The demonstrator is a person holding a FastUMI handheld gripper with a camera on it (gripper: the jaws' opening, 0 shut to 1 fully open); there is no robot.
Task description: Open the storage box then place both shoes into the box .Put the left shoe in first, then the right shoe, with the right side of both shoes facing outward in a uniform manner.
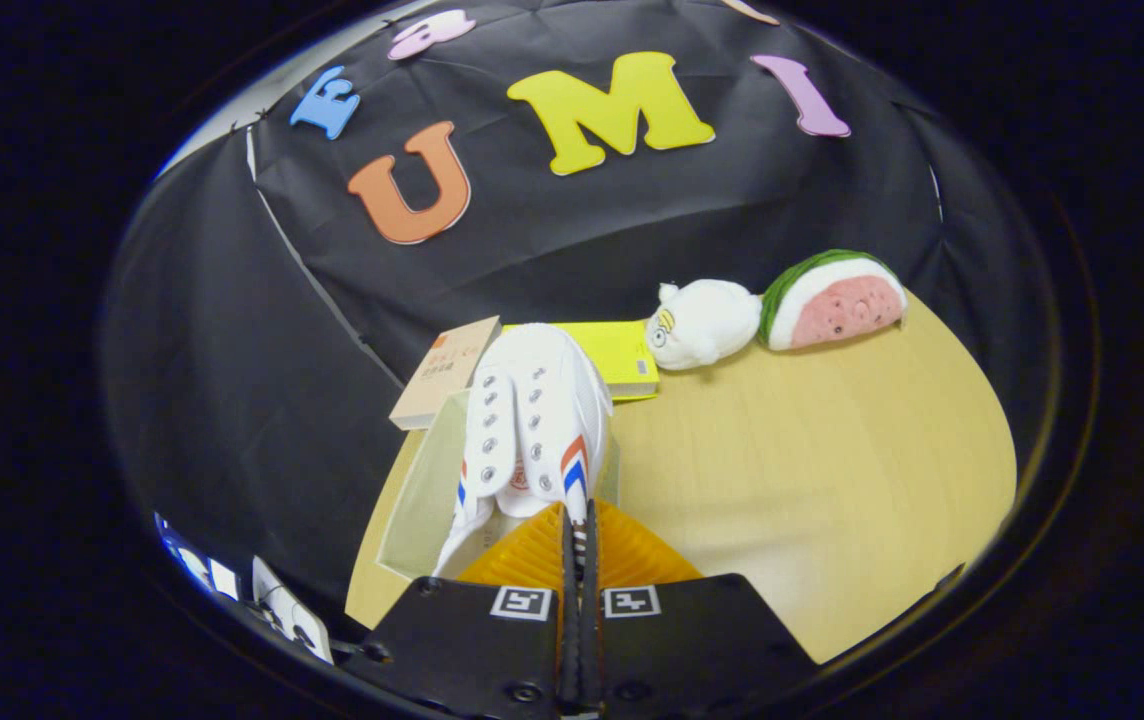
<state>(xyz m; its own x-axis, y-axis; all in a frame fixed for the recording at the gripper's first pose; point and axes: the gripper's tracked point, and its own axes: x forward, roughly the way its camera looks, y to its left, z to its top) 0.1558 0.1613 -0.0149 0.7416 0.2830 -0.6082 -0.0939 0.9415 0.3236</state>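
Gripper fingers sit nearly closed, pinching the heel edge of a white sneaker that you hold above the open storage box on the desk. Judging by this, the box is opened and a shoe is going in; which shoe is unclear. Beyond lie two books, a plush duck and a watermelon plush.

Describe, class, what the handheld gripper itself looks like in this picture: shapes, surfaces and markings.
The gripper has two blocky black housings side by side, each carrying a square black-and-white marker tag on top and screws near the base. Ahead of them sit two ridged, fan-shaped finger pads, ribbed in fine parallel grooves.
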